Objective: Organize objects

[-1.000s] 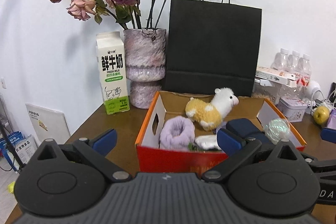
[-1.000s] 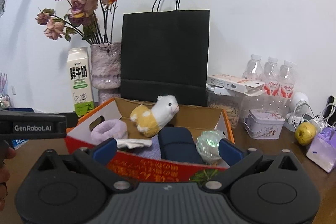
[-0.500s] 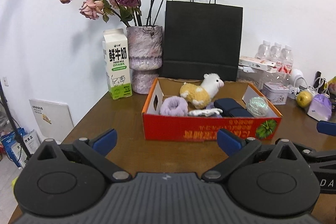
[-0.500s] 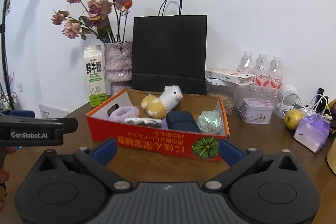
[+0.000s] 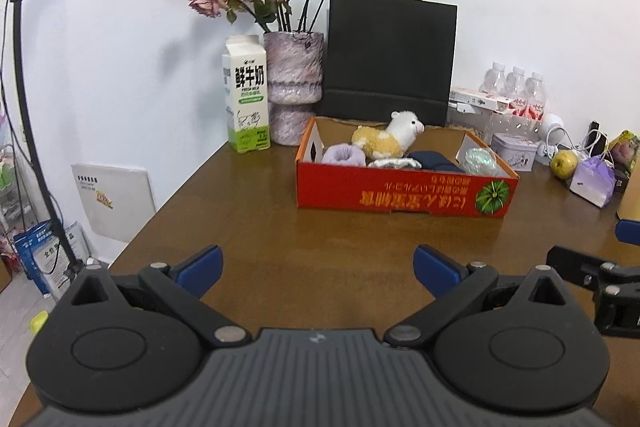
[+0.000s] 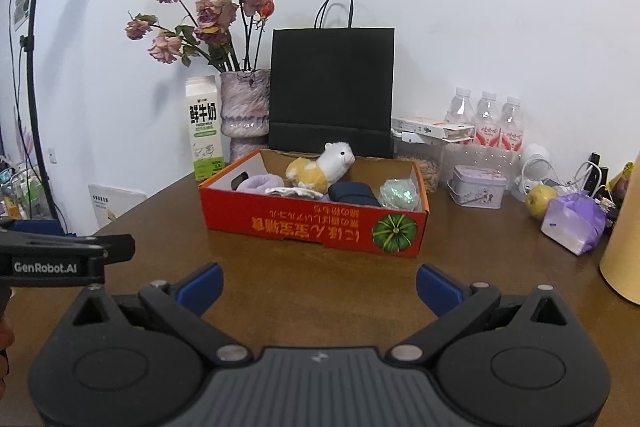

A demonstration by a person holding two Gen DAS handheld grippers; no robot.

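A red cardboard box (image 5: pixel 404 193) (image 6: pixel 312 225) stands on the brown table. In it lie a plush alpaca (image 5: pixel 386 139) (image 6: pixel 320 169), a purple fuzzy ring (image 5: pixel 343 155) (image 6: pixel 260 183), a dark blue pouch (image 5: pixel 434 161) (image 6: pixel 352 193), a white cloth (image 5: pixel 394 163) and a shiny greenish ball (image 5: pixel 478 161) (image 6: pixel 398 193). My left gripper (image 5: pixel 318 267) is open and empty, well short of the box. My right gripper (image 6: pixel 320 285) is open and empty, also short of the box.
Behind the box stand a milk carton (image 5: pixel 246 93), a vase of dried roses (image 5: pixel 294 87) and a black paper bag (image 5: pixel 390 59). At the right are water bottles (image 6: pixel 486 121), a tin (image 6: pixel 476 185), an apple (image 6: pixel 540 201), a purple pack (image 6: pixel 574 223). The table edge runs along the left.
Both grippers have pulled back from the box, which now looks smaller and farther. Both stay open and empty.
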